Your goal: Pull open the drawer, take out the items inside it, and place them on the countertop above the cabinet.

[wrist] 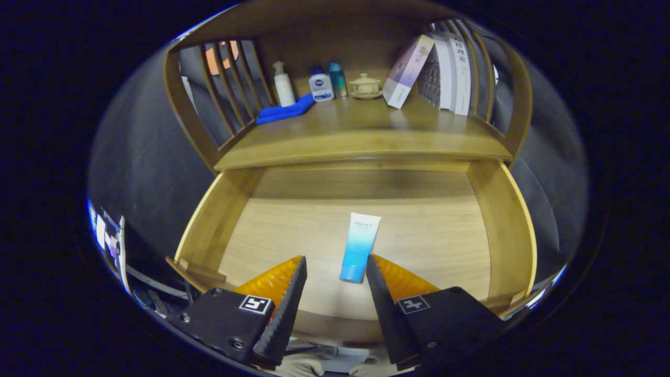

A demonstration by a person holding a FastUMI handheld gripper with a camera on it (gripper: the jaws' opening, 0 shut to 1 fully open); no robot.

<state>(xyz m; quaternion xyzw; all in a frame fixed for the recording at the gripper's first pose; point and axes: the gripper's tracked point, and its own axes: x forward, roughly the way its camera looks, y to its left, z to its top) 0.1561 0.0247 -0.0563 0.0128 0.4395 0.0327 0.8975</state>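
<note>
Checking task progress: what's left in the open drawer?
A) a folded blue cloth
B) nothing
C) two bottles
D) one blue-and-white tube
D: a single tube lies on the drawer floor, its cap end between the tips of the open gripper, which touches nothing; the cloth and bottles are up on the countertop.

Colour rundown of the drawer setup

The drawer (230, 220) is showing honey-yellow walls and a paler wood-grain floor, with the tube (360, 246) fading white to sky blue, cap at 6 o'clock. On the warm brown countertop (366, 133): a royal blue cloth (285, 111) sitting at 9 o'clock, a white pump bottle (283, 85), a teal bottle (338, 79), a beige teacup (365, 85), and a white-and-lilac box (408, 70) leaning at 1 o'clock.
</note>
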